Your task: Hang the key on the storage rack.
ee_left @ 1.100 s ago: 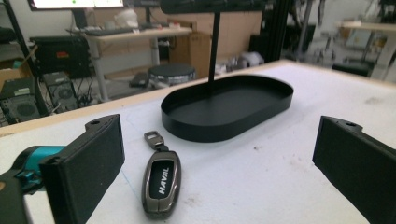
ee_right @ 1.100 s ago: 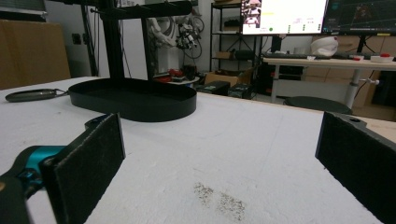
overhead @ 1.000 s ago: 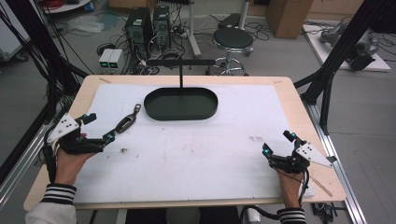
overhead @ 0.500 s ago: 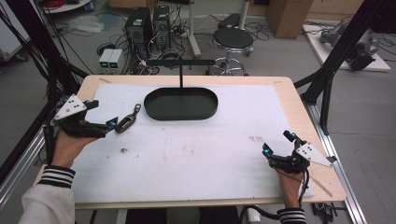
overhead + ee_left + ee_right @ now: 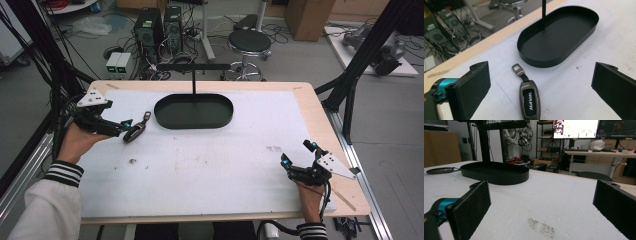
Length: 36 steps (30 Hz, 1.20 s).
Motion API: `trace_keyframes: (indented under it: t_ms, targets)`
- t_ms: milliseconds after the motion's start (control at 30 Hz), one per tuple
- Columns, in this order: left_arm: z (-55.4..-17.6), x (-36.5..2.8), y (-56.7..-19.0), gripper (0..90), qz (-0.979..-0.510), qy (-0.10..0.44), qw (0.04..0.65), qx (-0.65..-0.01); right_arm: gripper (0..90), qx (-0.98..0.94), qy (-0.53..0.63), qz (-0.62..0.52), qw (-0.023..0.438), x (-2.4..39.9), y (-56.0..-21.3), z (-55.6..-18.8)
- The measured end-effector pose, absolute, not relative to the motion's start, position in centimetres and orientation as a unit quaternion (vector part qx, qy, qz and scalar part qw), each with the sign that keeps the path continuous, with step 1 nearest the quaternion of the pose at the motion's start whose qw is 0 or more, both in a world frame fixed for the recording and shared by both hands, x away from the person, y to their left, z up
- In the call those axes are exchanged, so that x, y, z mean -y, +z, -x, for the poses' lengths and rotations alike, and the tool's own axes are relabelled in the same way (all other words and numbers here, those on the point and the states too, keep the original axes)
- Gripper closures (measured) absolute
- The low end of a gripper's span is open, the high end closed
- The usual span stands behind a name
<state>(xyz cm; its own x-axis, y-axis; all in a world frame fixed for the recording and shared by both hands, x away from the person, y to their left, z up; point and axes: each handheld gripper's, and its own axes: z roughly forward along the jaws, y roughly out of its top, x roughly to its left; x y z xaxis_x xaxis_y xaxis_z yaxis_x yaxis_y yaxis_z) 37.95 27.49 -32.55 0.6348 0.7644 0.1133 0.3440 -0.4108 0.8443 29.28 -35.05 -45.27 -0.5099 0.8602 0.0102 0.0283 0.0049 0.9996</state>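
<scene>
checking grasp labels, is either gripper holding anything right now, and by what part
Nothing is held. The left gripper is open around the key fob lying on the table; the right gripper is open over bare table.

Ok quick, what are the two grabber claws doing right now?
Left gripper: open, jaws either side of the car key, holding nothing.
Right gripper: open, holding nothing, low over the white table.

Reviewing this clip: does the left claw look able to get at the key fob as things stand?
Probably yes. The left claw is open, and the key fob lies flat on the table between its jaws with nothing over it; the black tray sits beyond, apart from it.
</scene>
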Motion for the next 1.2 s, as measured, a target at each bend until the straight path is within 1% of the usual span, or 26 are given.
trace_keyframes:
  t_ms: [267, 400, 533, 667, 833, 1200]
  targets:
    - [-40.3, -26.1, -32.9, 2.6, -0.837, 0.221, 0.352, -0.355, 0.3, -0.620, 0.609, -0.358, 0.342, 35.0, -45.3, -29.3]
    - [-41.1, -25.7, -33.3, 2.6, -0.846, 0.208, 0.333, -0.362, 0.3, -0.620, 0.609, -0.358, 0.342, 35.0, -45.3, -29.3]
    - [-42.2, -25.3, -34.0, 2.6, -0.855, 0.188, 0.310, -0.371, 0.3, -0.622, 0.607, -0.356, 0.344, 35.0, -45.3, -29.3]
    - [-43.2, -24.7, -34.9, 2.6, -0.868, 0.174, 0.272, -0.376, 0.3, -0.621, 0.608, -0.356, 0.344, 35.0, -45.3, -29.3]
    - [-44.3, -24.3, -36.3, 2.6, -0.874, 0.148, 0.247, -0.392, 0.3, -0.621, 0.607, -0.356, 0.344, 35.0, -45.3, -29.3]
    - [-45.6, -24.3, -38.2, 2.7, -0.878, 0.121, 0.199, -0.418, 0.3, -0.622, 0.606, -0.356, 0.345, 35.0, -45.3, -29.3]
